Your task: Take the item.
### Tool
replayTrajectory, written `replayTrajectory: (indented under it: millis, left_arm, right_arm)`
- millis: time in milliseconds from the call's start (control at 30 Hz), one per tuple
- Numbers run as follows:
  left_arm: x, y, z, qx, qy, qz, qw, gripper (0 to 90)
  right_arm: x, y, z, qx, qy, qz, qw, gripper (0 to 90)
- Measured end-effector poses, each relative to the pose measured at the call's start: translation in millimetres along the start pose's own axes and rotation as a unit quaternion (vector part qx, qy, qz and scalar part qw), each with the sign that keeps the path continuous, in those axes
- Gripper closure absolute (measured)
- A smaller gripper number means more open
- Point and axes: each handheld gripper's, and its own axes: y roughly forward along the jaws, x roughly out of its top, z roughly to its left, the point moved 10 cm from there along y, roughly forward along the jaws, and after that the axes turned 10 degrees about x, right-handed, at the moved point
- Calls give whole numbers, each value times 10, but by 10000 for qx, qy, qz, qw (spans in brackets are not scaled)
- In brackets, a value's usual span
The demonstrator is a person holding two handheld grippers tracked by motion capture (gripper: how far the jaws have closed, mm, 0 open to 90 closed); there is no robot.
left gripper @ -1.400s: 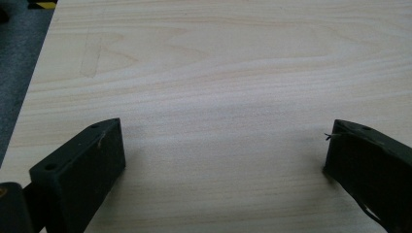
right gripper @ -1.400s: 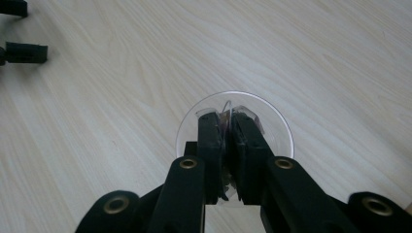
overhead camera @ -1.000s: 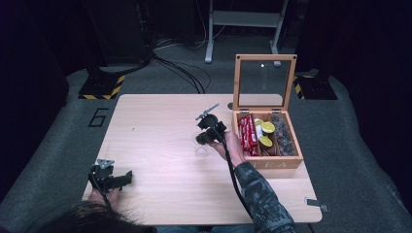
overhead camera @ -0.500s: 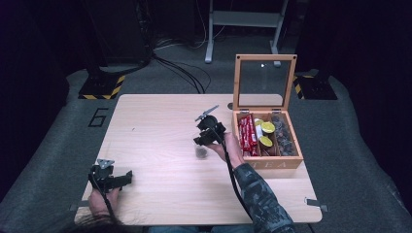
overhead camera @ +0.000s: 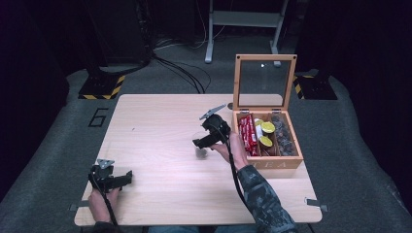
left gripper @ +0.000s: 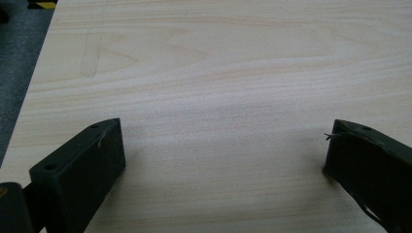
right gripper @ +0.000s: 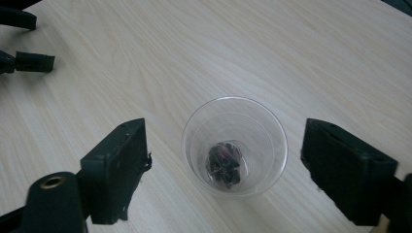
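Drop step, I judge — the right gripper [right gripper: 223, 165] has just been opening, its fingers wide over the clear plastic cup [right gripper: 234, 145] holding a dark wrapped piece [right gripper: 224, 163]. Next: return to the wooden tea box [overhead camera: 272, 162]. Left gripper [left gripper: 223, 165] wide, empty.

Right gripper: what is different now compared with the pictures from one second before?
The right gripper has just been opening its jaws. They now stand wide above the clear cup, which has a small dark item at its bottom, and do not touch it. The hand hardly shifted. The left gripper, the cup and the tea box stayed.
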Motion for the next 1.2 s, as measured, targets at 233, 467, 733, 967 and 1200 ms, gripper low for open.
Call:
replayTrajectory:
  millis: [233, 467, 733, 967, 1200]
  left_arm:
    - [0, 0, 0, 0, -1, 0, 10000, 6]
    - [0, 0, 0, 0, 2, 1, 10000, 6]
    - [0, 0, 0, -1, 3, -1, 10000, 6]
    - [1, 1, 0, -5, 4, -7, 10000, 7]
    - [8, 4, -8, -2, -60, -34, 10000, 6]
  right_arm:
    - [-24, -177, 18, -53, -40, -194, 9998, 104]
    - [-64, -353, 69, -124, -54, -339, 9993, 55]
    - [-214, -630, 73, -352, -91, -510, 9980, 31]
    - [-463, -883, 8, -575, 6, -658, 9962, 5]
    - [-820, -1116, -114, -874, 267, -754, 9929, 0]
